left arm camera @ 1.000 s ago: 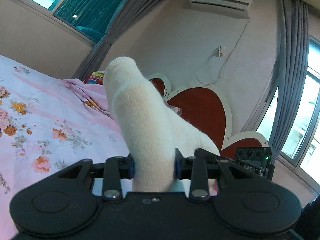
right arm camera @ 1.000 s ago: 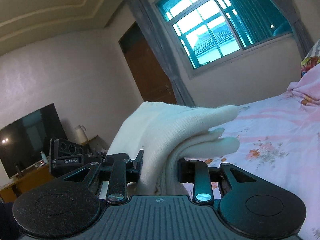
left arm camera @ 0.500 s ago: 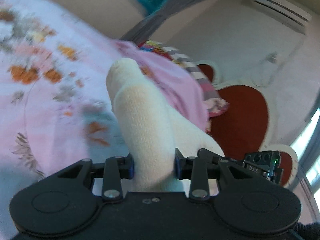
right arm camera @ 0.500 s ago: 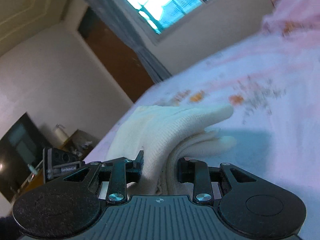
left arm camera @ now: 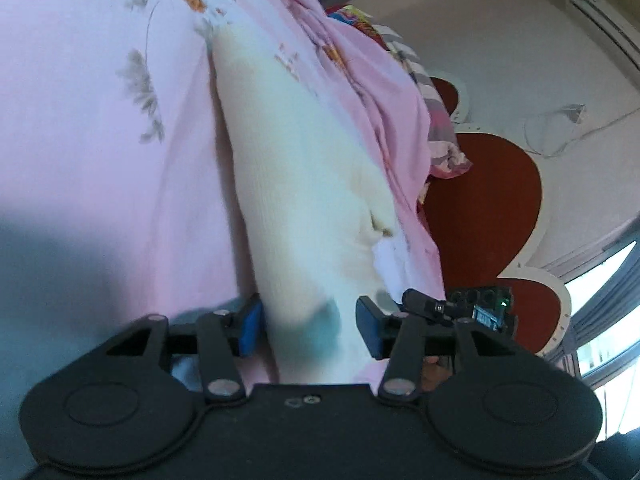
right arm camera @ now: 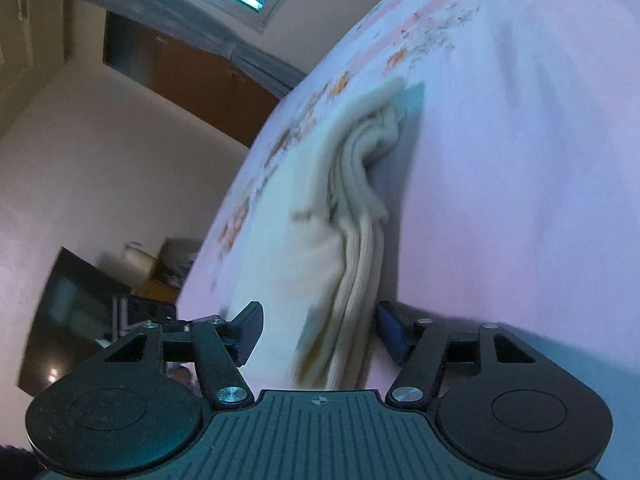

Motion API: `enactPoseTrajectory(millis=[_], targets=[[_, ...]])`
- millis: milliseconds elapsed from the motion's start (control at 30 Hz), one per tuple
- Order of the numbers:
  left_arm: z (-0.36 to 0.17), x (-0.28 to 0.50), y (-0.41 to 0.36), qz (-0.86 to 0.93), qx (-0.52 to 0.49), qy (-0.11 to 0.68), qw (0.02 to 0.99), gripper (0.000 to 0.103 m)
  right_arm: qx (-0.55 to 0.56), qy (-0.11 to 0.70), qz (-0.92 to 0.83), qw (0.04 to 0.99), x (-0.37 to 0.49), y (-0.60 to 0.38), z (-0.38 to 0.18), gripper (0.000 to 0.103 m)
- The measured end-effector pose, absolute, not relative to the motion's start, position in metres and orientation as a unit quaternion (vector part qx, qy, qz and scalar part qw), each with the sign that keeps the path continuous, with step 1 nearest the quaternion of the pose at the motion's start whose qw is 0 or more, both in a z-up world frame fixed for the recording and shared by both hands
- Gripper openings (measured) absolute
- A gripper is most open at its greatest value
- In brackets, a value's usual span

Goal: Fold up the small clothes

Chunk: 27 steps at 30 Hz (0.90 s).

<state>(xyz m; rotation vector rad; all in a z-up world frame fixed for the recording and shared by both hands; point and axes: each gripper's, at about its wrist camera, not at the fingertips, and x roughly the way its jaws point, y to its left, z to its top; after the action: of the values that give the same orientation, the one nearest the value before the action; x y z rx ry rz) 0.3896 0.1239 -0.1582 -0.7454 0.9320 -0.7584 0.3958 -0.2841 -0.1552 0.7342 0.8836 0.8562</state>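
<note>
the left hand-held gripper (left arm camera: pixel 309 325) has its pads spread, a gap on either side of the cream sock (left arm camera: pixel 296 168), so nothing is clamped. the right hand-held gripper (right arm camera: pixel 318 332) is likewise apart, with the sock's folded layers (right arm camera: pixel 352 216) lying loose between its fingers. the sock lies lengthwise on the pink floral bed sheet (left arm camera: pixel 100 140), folded over itself. this looks like the set-down step of the fold, with the release made. the next move probably calls for drawing both hand-held grippers straight back so the pads don't snag and undo the layers.
</note>
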Motion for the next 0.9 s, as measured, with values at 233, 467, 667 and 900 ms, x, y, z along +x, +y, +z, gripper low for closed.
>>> enactPoseTrajectory(millis=[233,467,667,900], targets=[[-0.158,0.403,0.113,-0.334,-0.395,0.429,0.740,0.013,0.312,0.437,0.377,0.755,0.389,-0.264,-0.135,0.014],[-0.139,0.371,0.119,-0.348,-0.355,0.457,0.738,0.016,0.332,0.431,0.390,0.743,0.345,-0.280,-0.113,0.014],[-0.139,0.336,0.132,-0.285,-0.317,0.470,0.773,0.041,0.304,0.438,0.331,0.779,0.314,-0.294,-0.137,0.019],[-0.100,0.298,0.105,-0.214,-0.221,0.379,0.873,0.045,0.204,0.305,0.352,0.861,0.269,-0.278,-0.081,0.019]])
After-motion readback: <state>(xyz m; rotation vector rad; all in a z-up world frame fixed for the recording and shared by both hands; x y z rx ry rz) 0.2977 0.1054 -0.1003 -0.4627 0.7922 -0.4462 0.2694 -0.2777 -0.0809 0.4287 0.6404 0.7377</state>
